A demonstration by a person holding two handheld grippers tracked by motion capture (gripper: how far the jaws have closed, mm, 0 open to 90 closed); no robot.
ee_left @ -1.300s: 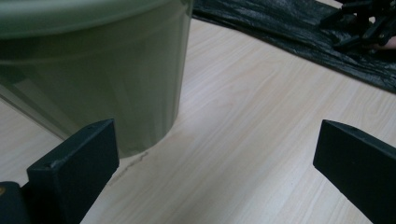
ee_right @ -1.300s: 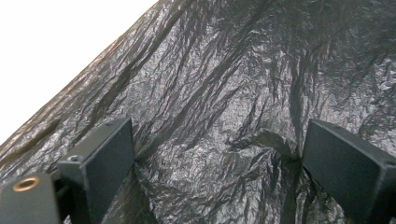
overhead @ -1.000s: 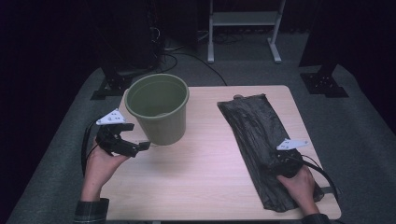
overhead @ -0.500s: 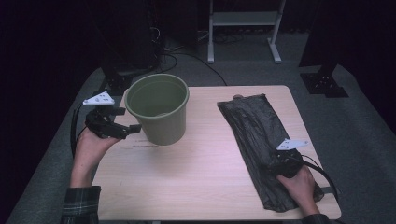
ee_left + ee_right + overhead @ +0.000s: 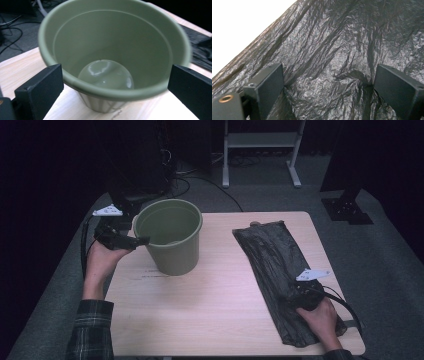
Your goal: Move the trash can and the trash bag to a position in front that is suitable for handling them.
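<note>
Writing: none readable on bucket (image 5: 171,237) or bag (image 5: 280,270).
Left gripper (image 5: 115,82): spread, beside bucket rim.
Right gripper (image 5: 328,82): spread, pressed on bag.

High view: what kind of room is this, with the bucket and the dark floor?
Probably a lab or studio: a wooden table on grey carpet, cables on the floor, equipment stands behind.

The left gripper (image 5: 131,240) has risen from beside the bucket (image 5: 170,237) to its rim.
</note>
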